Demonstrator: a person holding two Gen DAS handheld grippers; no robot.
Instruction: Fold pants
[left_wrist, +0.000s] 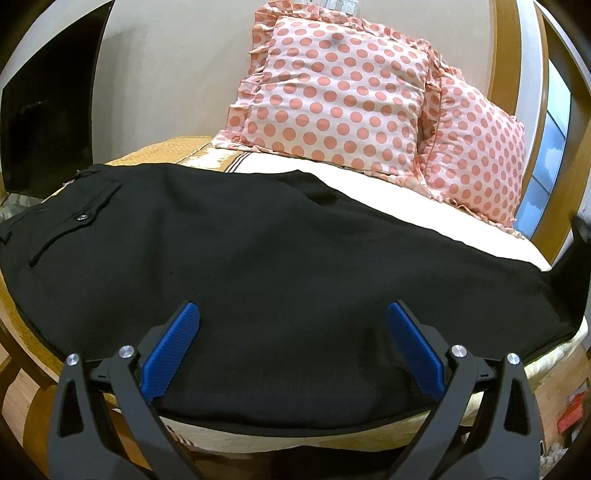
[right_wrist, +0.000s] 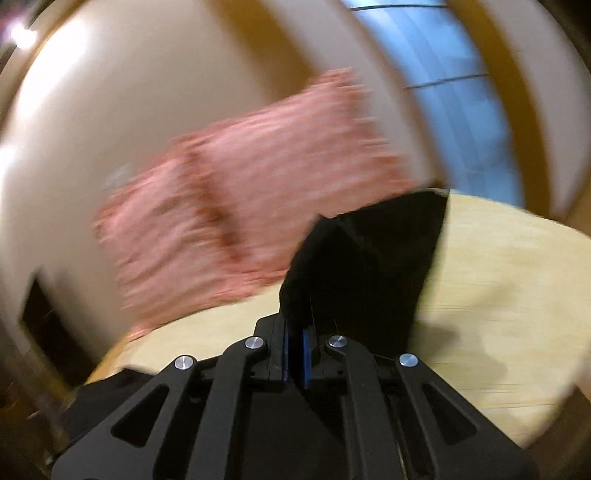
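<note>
Left wrist: left gripper wide over pants; right gripper clamps them, pillows behind

You have two polka-dot pillows propped against the beige wall at the head of the bed, one overlapping the other. A dark screen stands at left, a window at right.
</note>
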